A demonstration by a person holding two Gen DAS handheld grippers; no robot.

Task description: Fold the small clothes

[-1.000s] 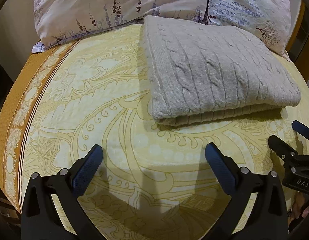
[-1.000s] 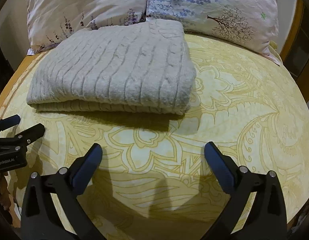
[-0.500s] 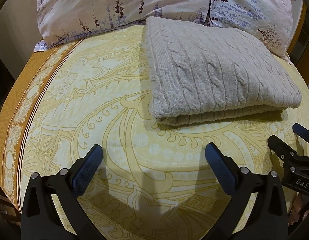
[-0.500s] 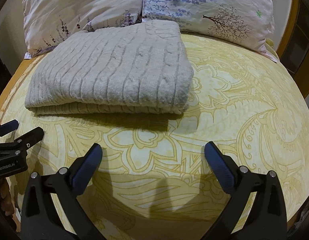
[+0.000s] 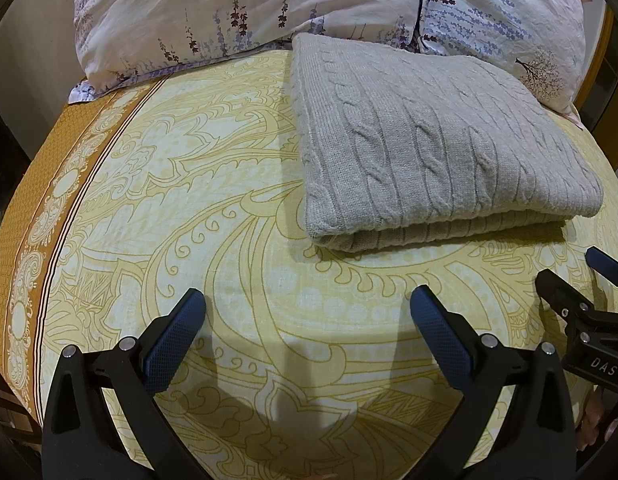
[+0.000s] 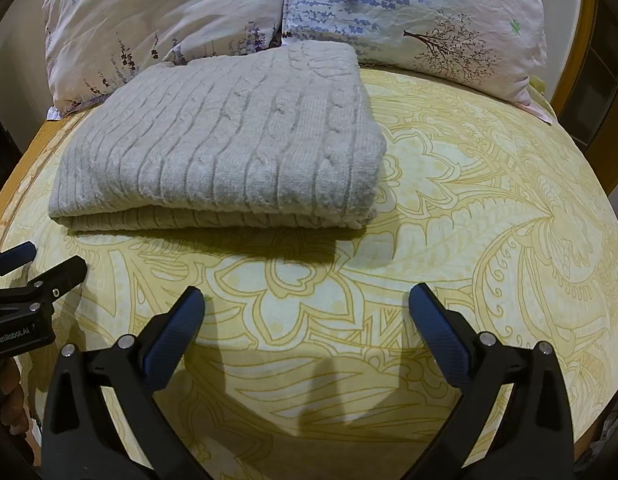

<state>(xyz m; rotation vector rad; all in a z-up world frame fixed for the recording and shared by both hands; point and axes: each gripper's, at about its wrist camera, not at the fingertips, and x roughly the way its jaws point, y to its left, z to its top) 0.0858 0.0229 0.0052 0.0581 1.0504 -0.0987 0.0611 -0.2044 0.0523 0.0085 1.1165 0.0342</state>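
Note:
A grey cable-knit sweater (image 5: pixel 433 144) lies folded into a neat rectangle on the yellow patterned bedspread (image 5: pixel 213 216), near the pillows; it also shows in the right wrist view (image 6: pixel 225 140). My left gripper (image 5: pixel 307 312) is open and empty, hovering over the bedspread in front of the sweater's left corner. My right gripper (image 6: pixel 307 310) is open and empty, in front of the sweater's right corner. Each gripper shows at the edge of the other's view: the right one (image 5: pixel 573 280), the left one (image 6: pixel 37 264).
Two floral pillows (image 5: pixel 249 12) (image 6: pixel 421 12) lie at the head of the bed behind the sweater. An orange border (image 5: pixel 33 184) runs along the bedspread's left edge. A wooden bed frame (image 6: pixel 581 60) shows at the right.
Both grippers have drifted slightly back and up from the sweater, both still open. The sweater has not moved.

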